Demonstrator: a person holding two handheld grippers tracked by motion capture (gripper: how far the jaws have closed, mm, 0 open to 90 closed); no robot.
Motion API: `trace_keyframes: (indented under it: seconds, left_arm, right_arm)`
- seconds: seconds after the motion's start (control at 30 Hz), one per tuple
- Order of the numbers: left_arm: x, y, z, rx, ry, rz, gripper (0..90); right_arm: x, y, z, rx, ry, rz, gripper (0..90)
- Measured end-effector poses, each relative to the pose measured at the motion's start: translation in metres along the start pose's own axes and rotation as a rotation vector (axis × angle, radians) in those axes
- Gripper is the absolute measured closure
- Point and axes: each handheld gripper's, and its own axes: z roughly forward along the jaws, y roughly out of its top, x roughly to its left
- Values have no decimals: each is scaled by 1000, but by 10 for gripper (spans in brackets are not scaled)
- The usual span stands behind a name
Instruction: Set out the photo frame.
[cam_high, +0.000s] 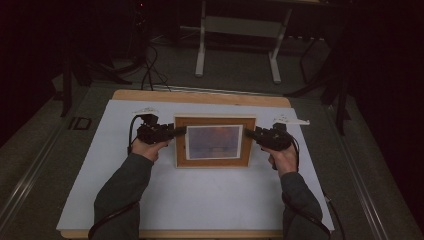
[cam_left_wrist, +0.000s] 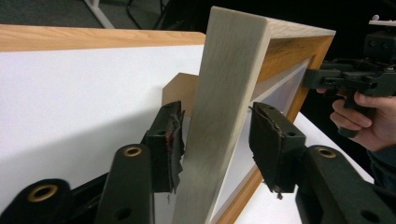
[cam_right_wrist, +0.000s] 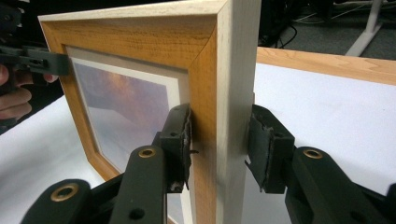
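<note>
Your left gripper (cam_high: 181, 131) straddles the left end of the picture frame (cam_high: 215, 121). Its jaws are open, with a sliver of gap at the front pad, so nothing is clamped. The frame stands nearly upright on the desk (cam_high: 200, 200), and its long axis runs straight across from one hand to the other. Your right gripper (cam_high: 248, 132) straddles the right end, and its jaws look slack against both faces. To clear it, you would likely pull each hand outward along that axis, not forward.
</note>
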Motion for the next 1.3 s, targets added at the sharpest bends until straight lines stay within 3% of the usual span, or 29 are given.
trace_keyframes:
  seconds: [0.4,0.63,0.77,0.9,1.3]
  left_arm:
    - [1,-2,-15,-24,25,19,533]
    - [1,-7,-38,-59,47,33,535]
    - [1,-11,-47,-59,91,42,538]
    - [2,-19,-51,-29,156,57,538]
    - [0,-60,-59,43,322,106,533]
  right_arm:
    - [1,-4,-12,13,-3,-14,595]
    - [-1,-11,-28,17,-16,-17,618]
    - [-2,-17,-34,30,-44,-25,655]
    - [-4,-25,-37,54,-79,-19,706]
    - [-7,-54,-38,128,-183,-19,793]
